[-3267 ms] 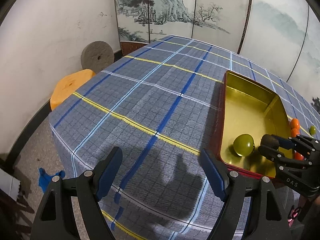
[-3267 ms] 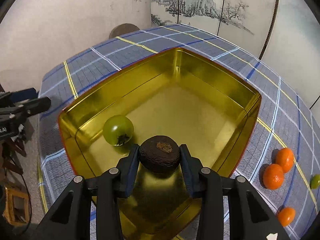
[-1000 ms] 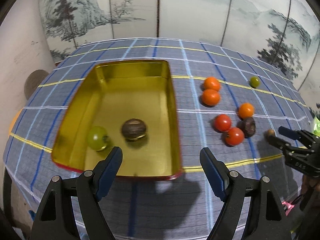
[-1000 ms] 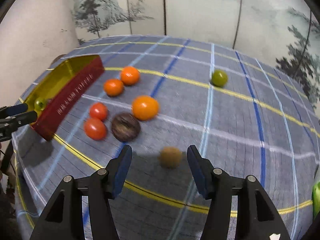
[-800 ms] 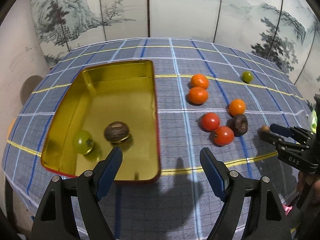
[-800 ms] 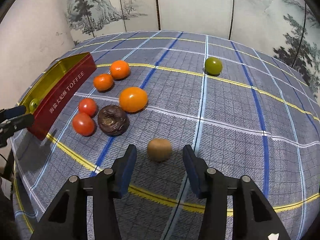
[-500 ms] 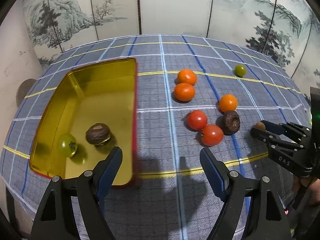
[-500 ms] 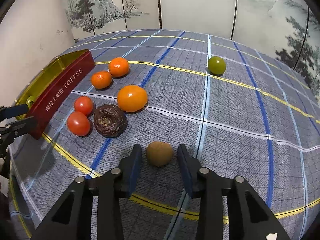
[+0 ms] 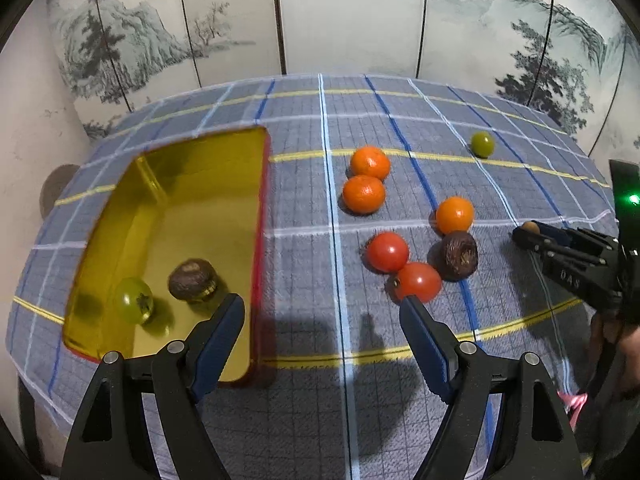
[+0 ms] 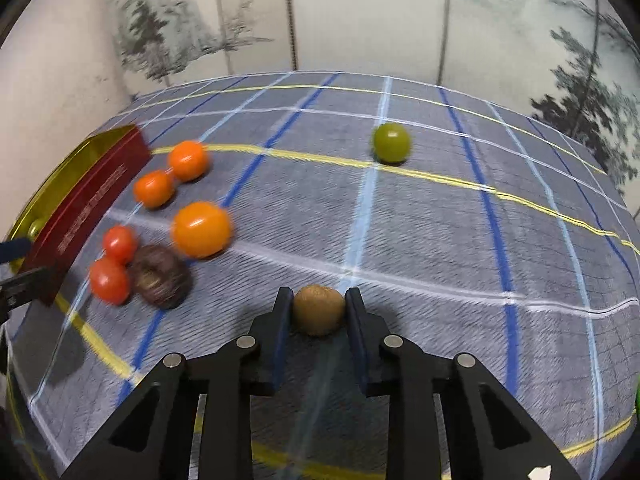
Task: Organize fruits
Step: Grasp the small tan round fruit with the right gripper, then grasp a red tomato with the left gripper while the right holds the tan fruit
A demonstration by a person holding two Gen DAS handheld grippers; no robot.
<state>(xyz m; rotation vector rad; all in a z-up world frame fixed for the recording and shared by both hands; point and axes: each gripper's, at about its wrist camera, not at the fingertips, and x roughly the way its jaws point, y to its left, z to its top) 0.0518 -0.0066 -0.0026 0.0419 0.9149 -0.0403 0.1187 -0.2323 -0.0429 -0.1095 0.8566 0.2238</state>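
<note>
Right claw (image 10: pixel 319 312) closed on small brown fuzzy kiwi-like fruit (image 10: pixel 319 309), both pads pressing its sides; the fruit sits low over the blue plaid table (image 10: pixel 420 220), at its near edge. Whether it is already clear of the cloth cannot be told. Left claw (image 9: pixel 322 332) open and empty, hovering near the right front corner of the gold rectangular tin with red outer walls (image 9: pixel 259 216).

Tin holds one green round fruit (image 9: pixel 133 300) and one dark wrinkled fruit (image 9: pixel 191 275) at its near end. Loose on the cloth to the tin's right: three orange mandarins (image 9: pixel 363 194), two red tomatoes (image 9: pixel 388 251), another dark wrinkled fruit (image 9: pixel 459 255), and a small green fruit (image 9: pixel 481 143) farther off.

Judgement: step in hand is lift and carry to the tin. Raise straight up first, so the fruit does not roll in the pads. Pass above the cluster to the left, and clear the tin's red wall. Release low over bare gold floor, away from the two fruits inside.
</note>
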